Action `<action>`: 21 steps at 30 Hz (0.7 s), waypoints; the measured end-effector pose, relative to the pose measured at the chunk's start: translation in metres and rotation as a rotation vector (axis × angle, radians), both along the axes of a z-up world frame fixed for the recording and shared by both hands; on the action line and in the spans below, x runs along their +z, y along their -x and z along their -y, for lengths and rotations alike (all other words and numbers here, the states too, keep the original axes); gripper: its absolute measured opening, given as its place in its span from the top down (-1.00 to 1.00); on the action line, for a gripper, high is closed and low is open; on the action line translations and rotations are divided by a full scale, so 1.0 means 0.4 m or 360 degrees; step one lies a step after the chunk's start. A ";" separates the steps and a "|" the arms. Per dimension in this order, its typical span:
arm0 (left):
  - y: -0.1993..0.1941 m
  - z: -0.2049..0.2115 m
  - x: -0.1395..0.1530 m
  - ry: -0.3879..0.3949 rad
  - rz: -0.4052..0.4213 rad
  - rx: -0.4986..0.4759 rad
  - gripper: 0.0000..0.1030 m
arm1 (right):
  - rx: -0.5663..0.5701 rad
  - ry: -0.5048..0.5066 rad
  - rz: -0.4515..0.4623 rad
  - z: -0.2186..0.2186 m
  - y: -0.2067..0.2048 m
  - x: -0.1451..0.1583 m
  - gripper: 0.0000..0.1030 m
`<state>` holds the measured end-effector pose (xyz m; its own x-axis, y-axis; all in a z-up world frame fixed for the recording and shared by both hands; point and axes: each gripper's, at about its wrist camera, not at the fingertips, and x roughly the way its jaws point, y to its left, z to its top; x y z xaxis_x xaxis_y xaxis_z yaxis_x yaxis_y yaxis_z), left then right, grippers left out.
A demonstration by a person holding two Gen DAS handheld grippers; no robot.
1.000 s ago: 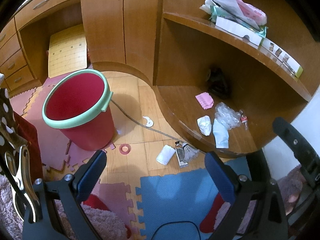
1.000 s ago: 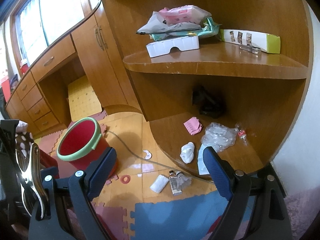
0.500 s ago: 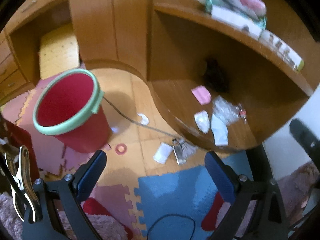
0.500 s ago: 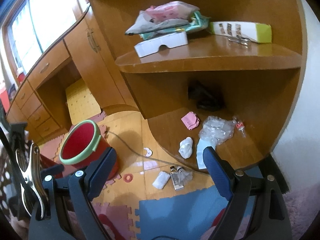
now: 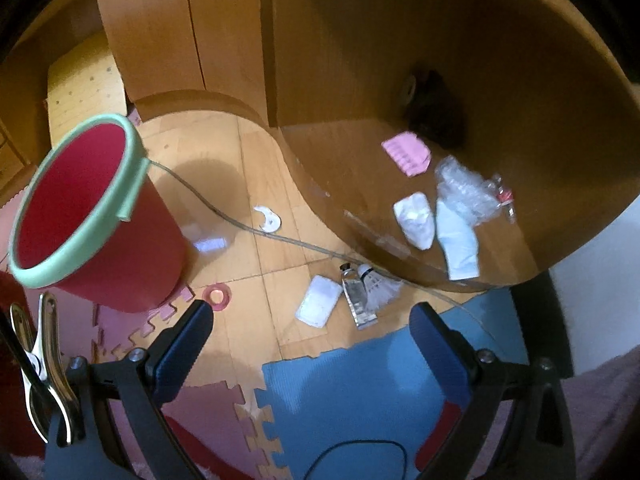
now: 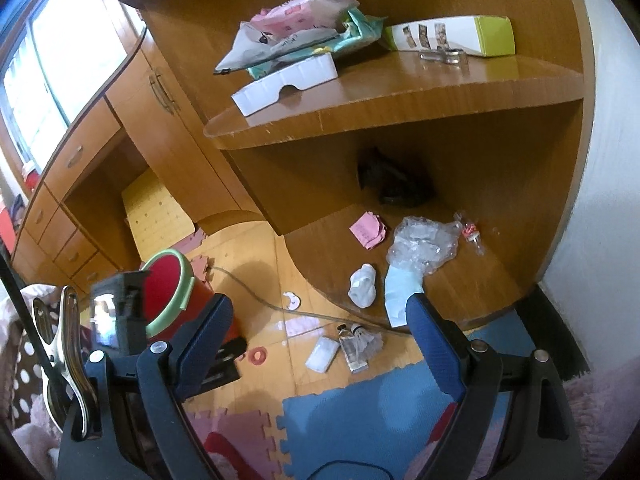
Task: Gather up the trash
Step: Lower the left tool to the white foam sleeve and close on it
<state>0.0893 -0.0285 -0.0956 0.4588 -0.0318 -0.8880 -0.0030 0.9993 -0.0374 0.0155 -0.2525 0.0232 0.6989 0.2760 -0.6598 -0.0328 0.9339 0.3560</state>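
Note:
A red bin with a green rim (image 5: 80, 208) (image 6: 168, 292) stands on the floor at left. On the floor lie a white packet (image 5: 319, 301) (image 6: 322, 354), a silver tube (image 5: 358, 298) (image 6: 352, 350), a shuttlecock (image 5: 380, 286), a pink ring (image 5: 217, 295) and a white scrap (image 5: 269, 220). On the low shelf (image 5: 340, 160) lie a pink paper (image 5: 406, 153) (image 6: 368, 230), a white wad (image 5: 416, 220) (image 6: 363, 285), a pale blue paper (image 5: 458, 240) and clear plastic (image 5: 464, 190) (image 6: 422, 246). My left gripper (image 5: 312, 334) and right gripper (image 6: 320, 322) are both open and empty, above the floor trash.
An upper shelf (image 6: 400, 92) carries bags, a white tray and a box. A dark object (image 6: 394, 184) sits at the back of the low shelf. A cable (image 5: 240, 224) crosses the wooden floor. Blue and pink foam mats (image 5: 352, 400) lie in front. Drawers (image 6: 60, 208) are at left.
Both grippers have moved forward and lower toward the floor trash and low shelf. The left gripper's body now shows in the right wrist view. Nothing was picked up.

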 end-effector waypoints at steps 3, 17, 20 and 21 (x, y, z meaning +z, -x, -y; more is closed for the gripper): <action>-0.021 0.002 -0.064 -0.0026 -0.0041 -0.0035 -0.95 | -0.0004 0.0008 -0.0023 -0.002 -0.011 -0.009 -0.75; -0.146 0.032 -0.326 -0.0020 -0.0253 -0.0258 -0.73 | -0.0047 0.0137 -0.0200 -0.014 -0.076 -0.087 -0.75; -0.177 0.044 -0.389 -0.0042 -0.0293 -0.0304 -0.56 | -0.0072 0.0132 -0.0252 -0.006 -0.089 -0.107 -0.75; -0.185 0.045 -0.409 -0.0035 -0.0308 -0.0315 -0.54 | -0.0075 0.0133 -0.0264 -0.007 -0.093 -0.113 -0.75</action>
